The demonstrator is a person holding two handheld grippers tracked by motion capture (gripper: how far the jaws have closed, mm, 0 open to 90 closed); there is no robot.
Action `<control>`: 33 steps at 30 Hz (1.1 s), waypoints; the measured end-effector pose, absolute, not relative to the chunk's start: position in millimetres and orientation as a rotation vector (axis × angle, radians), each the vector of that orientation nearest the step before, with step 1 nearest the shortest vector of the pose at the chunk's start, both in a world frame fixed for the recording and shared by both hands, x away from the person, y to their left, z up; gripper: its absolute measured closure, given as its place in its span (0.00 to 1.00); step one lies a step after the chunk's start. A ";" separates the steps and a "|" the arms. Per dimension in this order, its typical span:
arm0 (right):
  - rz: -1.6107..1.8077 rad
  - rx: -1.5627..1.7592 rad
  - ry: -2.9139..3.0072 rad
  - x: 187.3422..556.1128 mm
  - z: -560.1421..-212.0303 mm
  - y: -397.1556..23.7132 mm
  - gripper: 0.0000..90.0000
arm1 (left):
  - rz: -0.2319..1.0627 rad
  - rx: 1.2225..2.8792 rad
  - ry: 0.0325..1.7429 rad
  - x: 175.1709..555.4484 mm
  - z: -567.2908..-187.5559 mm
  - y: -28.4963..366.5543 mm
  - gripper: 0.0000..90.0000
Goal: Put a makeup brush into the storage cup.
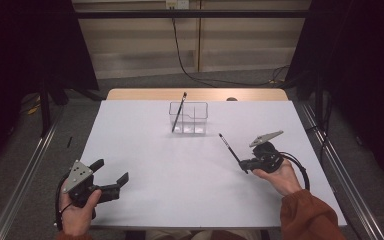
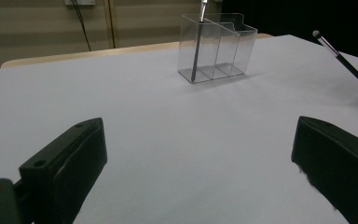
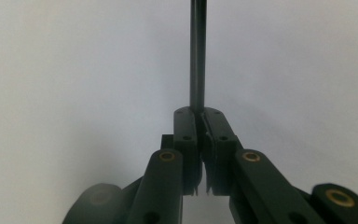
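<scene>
i've got the right gripper (image 1: 243, 166) clamped on a black pen (image 1: 230, 151), left gripper (image 1: 114, 175) wide and empty — next i carry it to the clear organizer (image 1: 188, 118), tip it upright, drop it in a free slot.

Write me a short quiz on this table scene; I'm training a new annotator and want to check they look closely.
1. True or false: the right gripper is shut on a dark pen.
2. Which compartment of the clear organizer holds the other pen: A left end, B middle, C right end?
3. How do the left gripper's jaws stand?

Key: 1 true. 2 A, seen from the high view. 3 Wide open, nothing between them.
</scene>
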State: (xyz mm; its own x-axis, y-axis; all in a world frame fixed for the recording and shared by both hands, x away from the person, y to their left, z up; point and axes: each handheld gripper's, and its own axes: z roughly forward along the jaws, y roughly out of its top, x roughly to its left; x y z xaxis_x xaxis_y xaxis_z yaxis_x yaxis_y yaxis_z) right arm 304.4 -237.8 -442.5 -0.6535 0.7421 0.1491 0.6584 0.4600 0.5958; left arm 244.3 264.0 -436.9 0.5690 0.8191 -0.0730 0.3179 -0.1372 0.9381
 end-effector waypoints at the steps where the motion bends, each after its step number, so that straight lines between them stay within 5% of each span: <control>1: 0.984 1.237 2.554 304.5 -442.6 -238.6 0.94 | 0.573 1.710 0.952 244.4 -437.0 264.0 0.04; 33: 1.410 1.114 2.220 291.5 -440.8 -248.3 0.94 | 0.589 1.705 0.946 242.5 -436.3 264.3 0.04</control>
